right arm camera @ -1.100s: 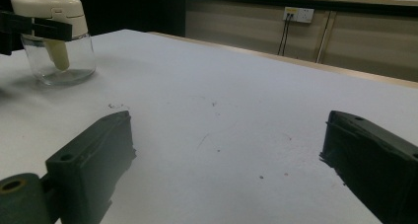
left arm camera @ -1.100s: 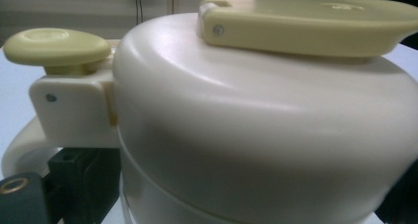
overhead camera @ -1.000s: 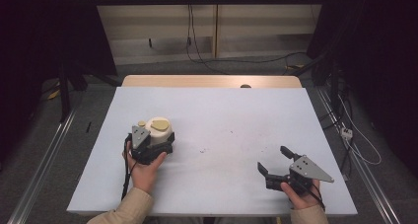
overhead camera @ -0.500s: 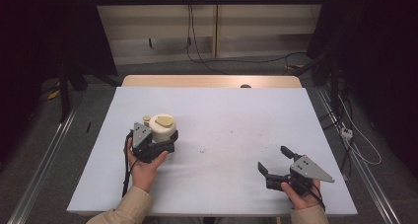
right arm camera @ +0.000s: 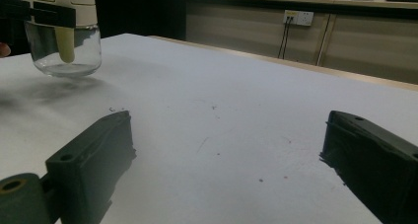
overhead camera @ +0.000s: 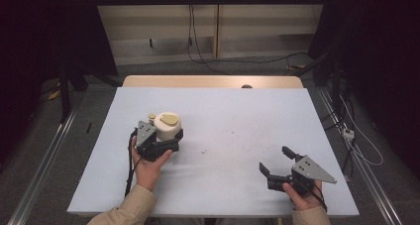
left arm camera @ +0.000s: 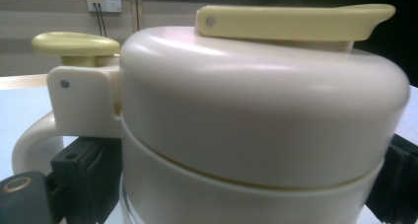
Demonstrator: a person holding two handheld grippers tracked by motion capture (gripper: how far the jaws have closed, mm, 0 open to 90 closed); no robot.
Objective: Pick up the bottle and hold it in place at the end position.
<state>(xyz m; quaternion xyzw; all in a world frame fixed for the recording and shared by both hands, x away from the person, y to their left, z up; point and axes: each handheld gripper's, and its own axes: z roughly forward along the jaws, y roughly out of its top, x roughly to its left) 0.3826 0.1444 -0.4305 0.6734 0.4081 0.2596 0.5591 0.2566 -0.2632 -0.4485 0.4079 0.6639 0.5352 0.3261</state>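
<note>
I see one cream-lidded glass jug (overhead camera: 166,127) on the left part of the white table (overhead camera: 233,121), and since a second ago it has shifted slightly to the right and looks lifted — a shadow lies under its glass base in the right gripper view. My left gripper (overhead camera: 159,140) has its jaws closed on the jug's lid band, one on each side. Two grippers in all: the right gripper (overhead camera: 279,161) rests low at the table's near right, jaws wide apart and empty, unmoved.
</note>
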